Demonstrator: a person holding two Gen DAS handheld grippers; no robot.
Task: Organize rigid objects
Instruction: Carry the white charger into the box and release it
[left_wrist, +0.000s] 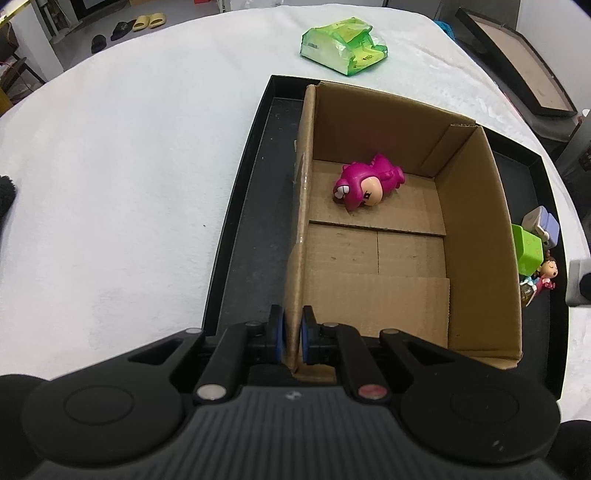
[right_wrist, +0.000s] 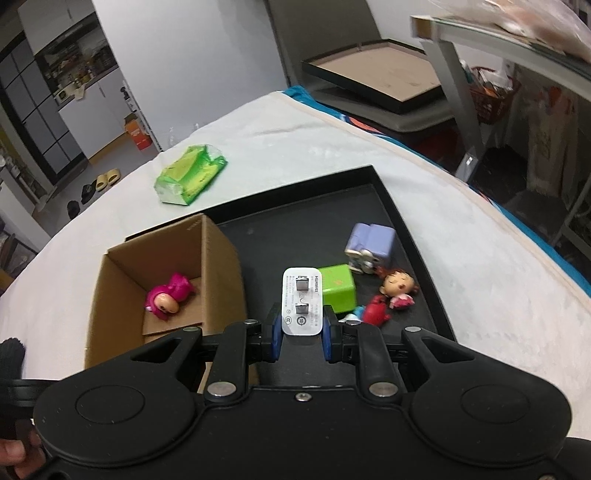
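Observation:
An open cardboard box (left_wrist: 476, 236) stands in a black tray (left_wrist: 255, 206) and holds a magenta toy figure (left_wrist: 365, 181). My left gripper (left_wrist: 293, 334) is shut on the box's near left wall. My right gripper (right_wrist: 301, 334) is shut on a white charger plug (right_wrist: 301, 301), held above the tray (right_wrist: 295, 232) just right of the box (right_wrist: 214, 266). The magenta figure (right_wrist: 166, 299) shows in the box. On the tray lie a green cube (right_wrist: 338, 288), a lilac block toy (right_wrist: 371, 247), a doll figure (right_wrist: 399, 288) and a red toy (right_wrist: 375, 314).
A green plastic packet (left_wrist: 343, 46) lies on the white cloth beyond the tray; it also shows in the right wrist view (right_wrist: 190, 173). A second black framed tray (right_wrist: 373, 74) sits off the table's far right edge. A metal shelf frame (right_wrist: 465, 110) stands at right.

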